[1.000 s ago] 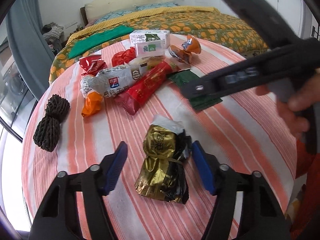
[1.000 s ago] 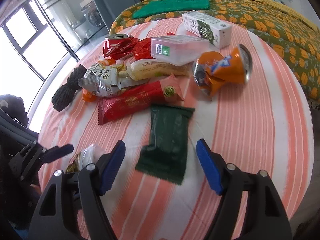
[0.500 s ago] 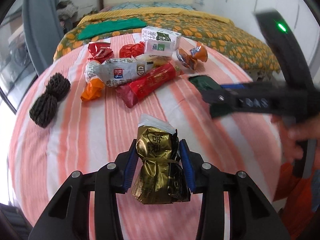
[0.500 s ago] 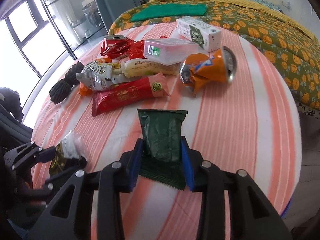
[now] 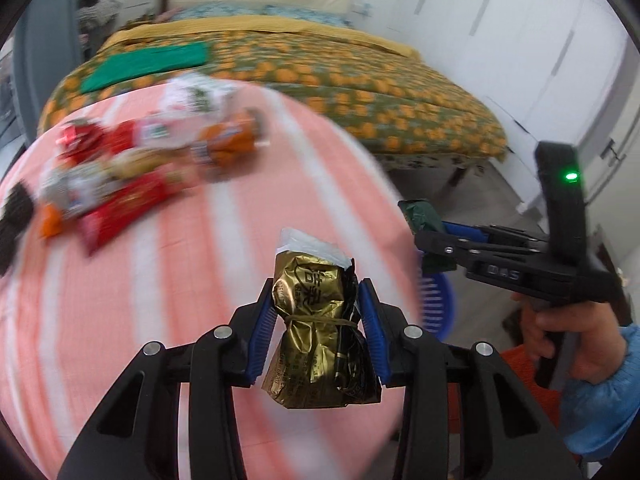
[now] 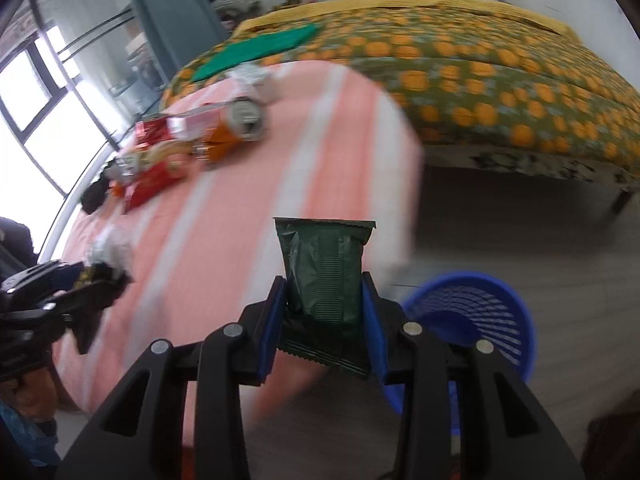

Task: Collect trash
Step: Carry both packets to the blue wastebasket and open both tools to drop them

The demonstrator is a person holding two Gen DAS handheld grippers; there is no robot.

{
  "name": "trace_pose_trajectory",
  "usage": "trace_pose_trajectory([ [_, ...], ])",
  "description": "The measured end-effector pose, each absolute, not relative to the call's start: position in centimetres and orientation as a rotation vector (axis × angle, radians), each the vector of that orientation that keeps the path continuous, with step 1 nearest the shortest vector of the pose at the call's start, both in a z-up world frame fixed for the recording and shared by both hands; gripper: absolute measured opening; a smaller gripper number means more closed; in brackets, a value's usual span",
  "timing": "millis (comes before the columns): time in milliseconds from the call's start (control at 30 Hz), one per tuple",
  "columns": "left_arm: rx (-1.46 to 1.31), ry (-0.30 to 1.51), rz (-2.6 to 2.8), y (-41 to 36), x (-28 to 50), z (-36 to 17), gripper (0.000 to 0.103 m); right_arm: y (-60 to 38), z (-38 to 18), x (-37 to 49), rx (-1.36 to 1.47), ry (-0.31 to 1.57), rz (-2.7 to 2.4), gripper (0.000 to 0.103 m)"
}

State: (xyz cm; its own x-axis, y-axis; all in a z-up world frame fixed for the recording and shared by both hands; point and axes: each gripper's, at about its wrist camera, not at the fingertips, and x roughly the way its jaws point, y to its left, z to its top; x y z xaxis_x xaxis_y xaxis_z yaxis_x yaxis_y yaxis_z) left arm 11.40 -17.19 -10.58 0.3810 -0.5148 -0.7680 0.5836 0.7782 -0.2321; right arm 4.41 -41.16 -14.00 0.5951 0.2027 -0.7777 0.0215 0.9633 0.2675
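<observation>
My left gripper (image 5: 318,312) is shut on a crumpled gold and black wrapper (image 5: 320,336), held above the striped round table (image 5: 120,300). My right gripper (image 6: 324,308) is shut on a dark green snack packet (image 6: 324,276), lifted past the table's edge (image 6: 400,200). A blue plastic waste basket (image 6: 476,312) stands on the floor just right of and below the green packet. In the left wrist view the right gripper (image 5: 430,236) shows at the right with the green packet (image 5: 420,216), over the blue basket (image 5: 436,304). The left gripper (image 6: 100,276) appears at the left edge of the right wrist view.
Several wrappers, a crushed orange can (image 6: 236,128) and a white carton (image 5: 196,96) lie in a blurred heap at the table's far side. A bed with an orange-patterned cover (image 6: 500,72) stands beyond. Grey floor (image 6: 540,232) surrounds the basket. A hand in a blue sleeve (image 5: 580,360) grips the right tool.
Both grippers closed on their items, the gold wrapper and the green packet, lifted them and swung right toward the table's edge, bringing the blue basket into view.
</observation>
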Motion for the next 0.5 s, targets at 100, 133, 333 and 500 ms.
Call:
trace_pose_trajectory([
  [100,0.102,0.953,-0.76,-21.4,10.1,-10.7,0.041,-46.1,-15.7,3.1,0.3,0.961,0.027,0.036],
  [133,0.11,0.96,-0.78,-23.1,9.6,-10.9,0.041,-47.2,-16.2,2.8,0.309,0.969,0.01,0.036],
  [333,0.161,1.009,-0.847,-31.8,7.6,-13.8,0.041,-53.2,-19.8,1.8,0.367,1.02,-0.068,0.036],
  [500,0.201,1.047,-0.844,-37.5,7.0,-17.7,0.042,-56.5,-22.0,1.4,0.422,1.033,-0.092,0.036],
])
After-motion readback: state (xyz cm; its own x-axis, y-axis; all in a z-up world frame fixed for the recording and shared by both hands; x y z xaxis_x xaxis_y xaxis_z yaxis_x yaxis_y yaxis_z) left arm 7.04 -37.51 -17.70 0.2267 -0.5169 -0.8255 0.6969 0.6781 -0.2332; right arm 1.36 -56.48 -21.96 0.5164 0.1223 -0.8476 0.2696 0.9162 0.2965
